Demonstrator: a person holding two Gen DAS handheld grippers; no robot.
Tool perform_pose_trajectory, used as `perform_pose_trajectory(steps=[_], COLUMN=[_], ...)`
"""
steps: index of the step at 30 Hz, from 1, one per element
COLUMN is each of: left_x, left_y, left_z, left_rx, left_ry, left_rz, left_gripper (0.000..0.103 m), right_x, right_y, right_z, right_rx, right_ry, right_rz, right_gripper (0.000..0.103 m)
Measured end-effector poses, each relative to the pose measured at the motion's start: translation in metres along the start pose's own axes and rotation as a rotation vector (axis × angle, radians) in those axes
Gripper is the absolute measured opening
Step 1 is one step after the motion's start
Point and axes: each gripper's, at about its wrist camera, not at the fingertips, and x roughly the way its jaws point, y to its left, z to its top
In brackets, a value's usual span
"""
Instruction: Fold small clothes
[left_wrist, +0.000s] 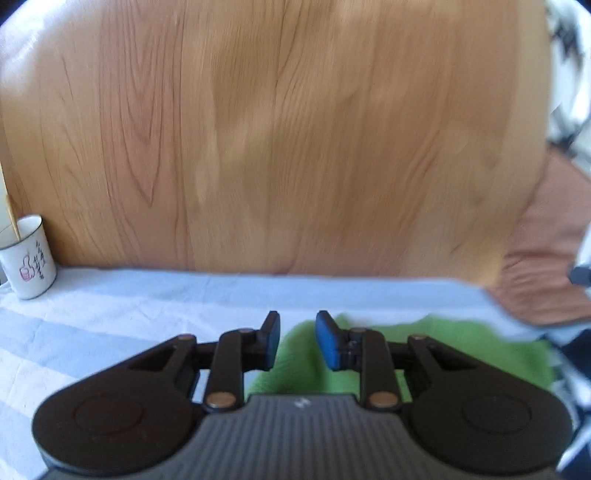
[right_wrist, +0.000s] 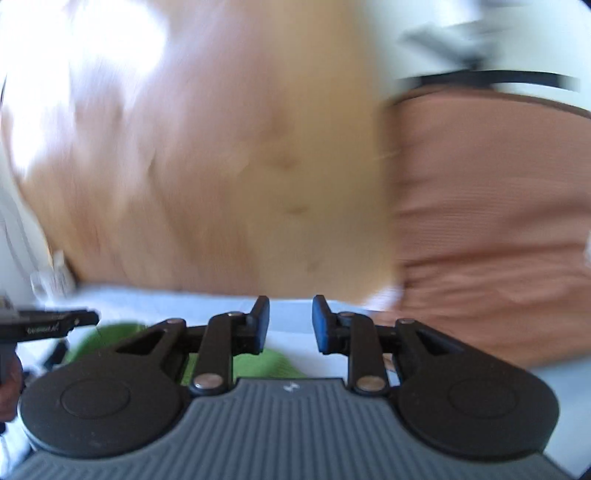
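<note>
Left gripper (left_wrist: 297, 339) up close, pads narrowly apart over green cloth (left_wrist: 461, 354) on striped sheet (left_wrist: 92, 314), pinching nothing, likely lining up a fold grab. Right gripper (right_wrist: 290, 323) likewise slightly parted, empty, badly blurred, green cloth just beneath.

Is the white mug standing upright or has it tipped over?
Upright. The mug stands on its base on the striped cloth, its open rim facing up.
</note>
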Motion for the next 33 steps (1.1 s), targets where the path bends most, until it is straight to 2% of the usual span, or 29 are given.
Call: perform_pose_trajectory(steps=[2,4,7,9,12,16,17,19,22,23,24,25,27,29,30,32,33], left_x=[-0.015,-0.022,-0.019,-0.009,0.008,0.023,0.02,0.021,0.02,0.019,0.018,0.018,0.018,0.019,0.019,0.02,0.02], left_y=[-0.013,-0.033,-0.063,-0.079,-0.09,-0.078,-0.077,-0.077,-0.075,-0.075,-0.076,-0.077,-0.076,-0.079,-0.079,-0.079,-0.078], left_z=[0.0,-0.009,-0.03,-0.044,-0.062,-0.085,-0.084,-0.084,-0.084,-0.084,-0.084,-0.084,-0.084,-0.084,-0.084,-0.084,-0.084], left_rx=[-0.019,-0.02,0.003,0.008,-0.016,-0.011,-0.019,-0.021,-0.031,-0.031,-0.031,-0.03,-0.028,-0.026,-0.025,-0.022,-0.021], left_ry=[-0.01,-0.002,0.006,0.018,0.056,0.085,0.061,0.076,0.076,0.075,0.075,0.074,0.073,0.072,0.073,0.075,0.074], left_rz=[-0.087,-0.162,-0.227,-0.236,-0.224,-0.19,-0.196,-0.183,-0.19,-0.191,-0.191,-0.19,-0.188,-0.185,-0.188,-0.194,-0.194], left_gripper=[0.024,0.03,0.03,0.03,0.03,0.028,0.034,0.036,0.036,0.036,0.036,0.036,0.036,0.037,0.037,0.038,0.039], right_x=[-0.049,-0.08,-0.128,-0.147,-0.147,-0.129,-0.123,-0.109,-0.084,-0.078,-0.074,-0.075,-0.094,-0.119,-0.127,-0.134,-0.138], right_y=[-0.031,-0.065,-0.095,-0.107,-0.126,-0.133,-0.132,-0.128,-0.129,-0.129,-0.129,-0.131,-0.136,-0.142,-0.15,-0.171,-0.182], right_z=[-0.016,-0.039,-0.081,-0.104,-0.127,-0.156,-0.152,-0.144,-0.125,-0.12,-0.114,-0.109,-0.088,-0.063,-0.057,-0.047,-0.05], right_rx=[0.145,0.29,0.477,0.573,0.71,0.981,1.005,0.983,0.922,0.893,0.838,0.783,0.676,0.555,0.504,0.459,0.496], right_ry=[-0.004,0.013,0.03,0.037,0.049,0.033,0.023,0.005,-0.031,-0.038,-0.048,-0.08,-0.225,-0.373,-0.41,-0.381,-0.369], right_rz=[-0.008,-0.022,-0.03,-0.047,-0.083,0.057,0.052,-0.014,-0.089,-0.107,-0.141,-0.176,-0.266,-0.402,-0.463,-0.571,-0.605], right_gripper=[0.031,0.031,0.031,0.031,0.039,0.046,0.051,0.058,0.058,0.044,0.022,0.013,0.012,0.013,0.016,0.034,0.038])
